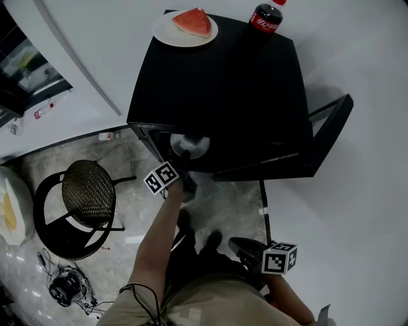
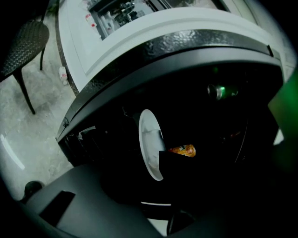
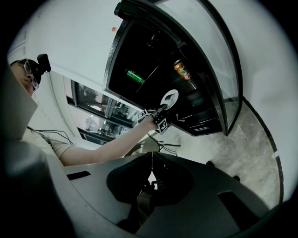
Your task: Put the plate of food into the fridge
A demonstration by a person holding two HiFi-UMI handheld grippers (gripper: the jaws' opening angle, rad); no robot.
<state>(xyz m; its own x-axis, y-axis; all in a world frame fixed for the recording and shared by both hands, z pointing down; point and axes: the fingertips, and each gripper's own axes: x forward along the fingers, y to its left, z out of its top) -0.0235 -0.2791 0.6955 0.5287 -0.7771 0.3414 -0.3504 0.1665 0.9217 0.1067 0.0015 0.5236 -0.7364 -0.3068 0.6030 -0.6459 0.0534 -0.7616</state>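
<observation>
A black mini fridge (image 1: 217, 89) stands with its door (image 1: 331, 124) swung open to the right. My left gripper (image 1: 185, 157) reaches into the fridge's mouth at a white plate (image 1: 190, 144). In the left gripper view the plate (image 2: 150, 142) shows edge-on in the dark interior. One dark jaw overlaps its rim, and the other jaw is lost in shadow. I cannot make out what lies on this plate. Low and close to the person's body, my right gripper (image 3: 152, 155) is shut and empty. Its marker cube (image 1: 279, 257) shows in the head view.
On the fridge top sit a plate with a watermelon slice (image 1: 185, 27) and a cola bottle (image 1: 266, 17). Inside are an orange can (image 2: 182, 150) and a green can (image 2: 219, 91). A wicker stool (image 1: 88, 186) and cables (image 1: 65, 286) are on the floor at left.
</observation>
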